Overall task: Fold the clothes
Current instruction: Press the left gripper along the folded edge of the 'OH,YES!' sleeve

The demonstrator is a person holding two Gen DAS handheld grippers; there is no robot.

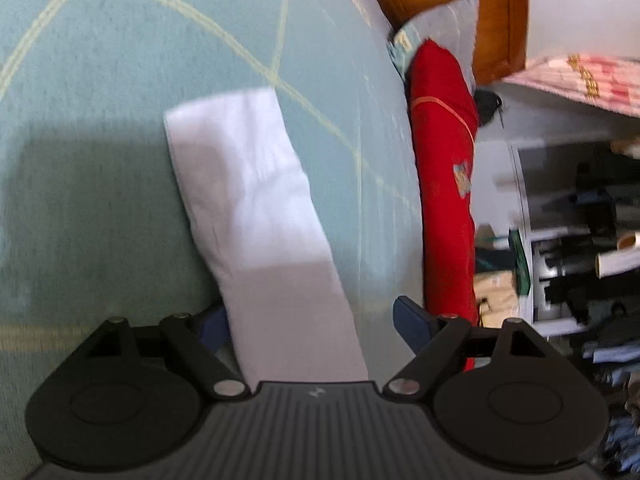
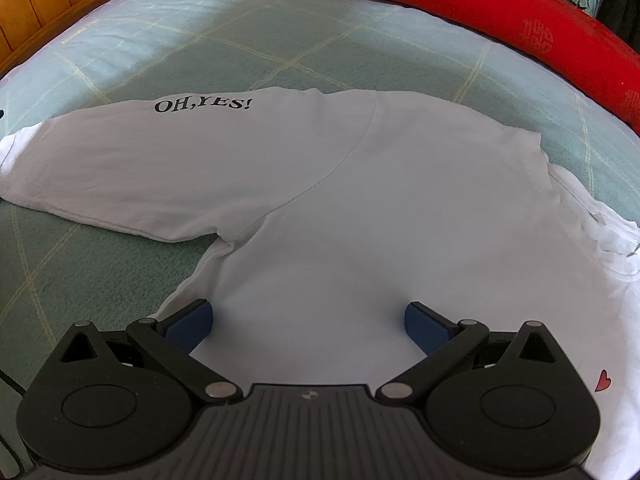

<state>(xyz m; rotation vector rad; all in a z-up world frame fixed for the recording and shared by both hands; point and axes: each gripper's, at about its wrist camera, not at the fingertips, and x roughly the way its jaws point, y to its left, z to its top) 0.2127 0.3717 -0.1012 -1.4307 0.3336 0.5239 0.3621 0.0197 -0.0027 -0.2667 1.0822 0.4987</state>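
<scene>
White cotton T-shirt [image 2: 320,200] spread flat on pale green bedspread with thin yellow grid lines [image 2: 240,40]. Sleeve [image 2: 132,168] printed "OH,YES!" in black reaching out ahead-left of right gripper [image 2: 308,326]. Right gripper fingers wide apart, blue pads [image 2: 192,326] either side of shirt body, nothing clamped; contact with cloth unclear. Small red heart print [image 2: 603,380] right of right finger. Long red bolster cushion with embossed pattern [image 2: 480,4] well beyond fingertips, along far edge of bed. Wooden headboard [image 2: 40,4] far ahead-left.

Left gripper [image 1: 310,324] fingers also spread wide, gripping nothing. Strip of white fabric [image 1: 256,208] running from between fingers straight ahead, closer to left pad [image 1: 212,328], lying on bedspread [image 1: 100,80]. View blurred and rolled sideways. Red cushion [image 1: 444,184] right of right finger; cluttered white shelves [image 1: 560,240] further right.
</scene>
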